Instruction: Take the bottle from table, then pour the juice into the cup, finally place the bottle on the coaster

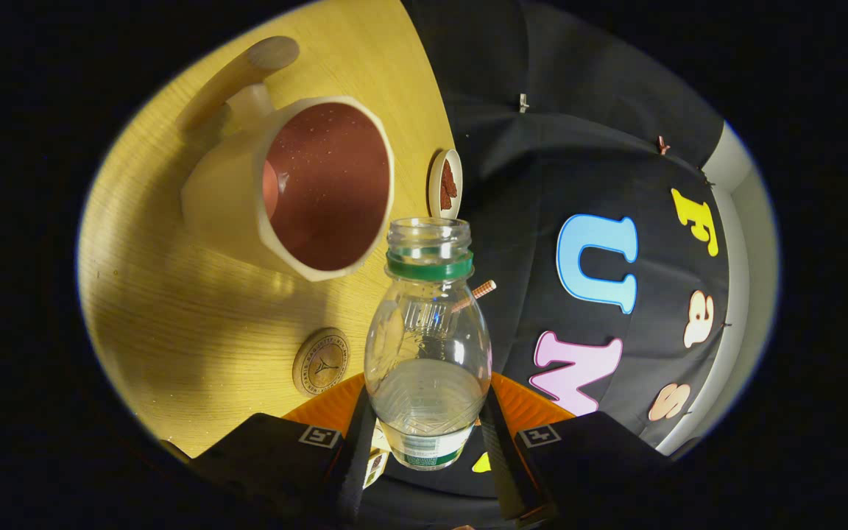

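My gripper [428,434] is shut on a clear plastic bottle [426,346] with a green neck ring and no cap. Both fingers press on its lower body. The whole view is rolled, so the bottle is tilted with its open mouth just beside the rim of the cup [299,188]. That cup is a cream mug with a brown inside and a handle on its far side, standing on the wooden table [196,309]. A round cork coaster [321,361] lies on the table near the fingers, on the cup's side of the bottle. The bottle looks nearly empty.
A small white dish [445,183] with something reddish-brown in it sits near the table's edge, beyond the bottle's mouth. A wooden cylinder [247,73] lies behind the cup. The black cloth wall [542,169] rises right past the table's edge.
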The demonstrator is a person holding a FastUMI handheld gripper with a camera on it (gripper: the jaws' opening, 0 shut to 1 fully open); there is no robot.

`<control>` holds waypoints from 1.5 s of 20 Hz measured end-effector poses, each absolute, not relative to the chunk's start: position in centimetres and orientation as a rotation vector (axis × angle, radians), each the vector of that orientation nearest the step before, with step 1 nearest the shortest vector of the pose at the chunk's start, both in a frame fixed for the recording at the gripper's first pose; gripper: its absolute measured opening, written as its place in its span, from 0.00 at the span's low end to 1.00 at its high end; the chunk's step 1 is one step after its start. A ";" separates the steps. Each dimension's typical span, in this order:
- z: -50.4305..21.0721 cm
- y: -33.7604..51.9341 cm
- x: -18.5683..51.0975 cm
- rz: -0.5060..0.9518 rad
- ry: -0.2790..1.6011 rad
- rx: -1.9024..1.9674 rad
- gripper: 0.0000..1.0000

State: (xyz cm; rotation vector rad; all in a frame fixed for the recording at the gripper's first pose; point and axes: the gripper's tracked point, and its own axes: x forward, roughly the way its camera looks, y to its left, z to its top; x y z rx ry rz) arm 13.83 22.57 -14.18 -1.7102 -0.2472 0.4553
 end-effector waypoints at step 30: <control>-13.0 24.7 13.4 0.479 -0.390 -1.937 0.72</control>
